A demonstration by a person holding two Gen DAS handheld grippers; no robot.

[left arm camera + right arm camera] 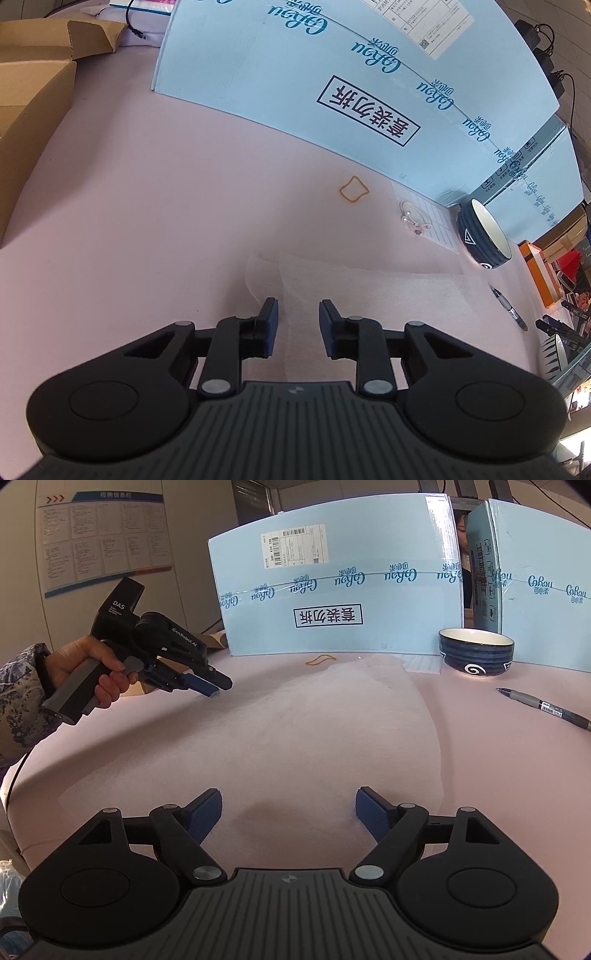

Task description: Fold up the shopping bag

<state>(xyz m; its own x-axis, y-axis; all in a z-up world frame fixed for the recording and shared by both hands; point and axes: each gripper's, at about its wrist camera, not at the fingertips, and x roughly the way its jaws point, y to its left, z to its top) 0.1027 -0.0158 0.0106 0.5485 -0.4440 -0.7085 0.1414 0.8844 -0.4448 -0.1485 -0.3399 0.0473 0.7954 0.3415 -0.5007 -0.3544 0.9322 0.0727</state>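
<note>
Pink table (487, 760) — shopping bag (295, 720) flat; fingers slightly apart on left gripper (299, 310), wide on right gripper (290, 794).

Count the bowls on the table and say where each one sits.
1. The dark blue bowl stands upright on the pink table, just in front of the light blue cartons, beyond the pen. More may be hidden behind the cartons.

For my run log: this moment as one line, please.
shopping bag: lying flat | left gripper: narrowly open, empty | right gripper: open, empty
</note>
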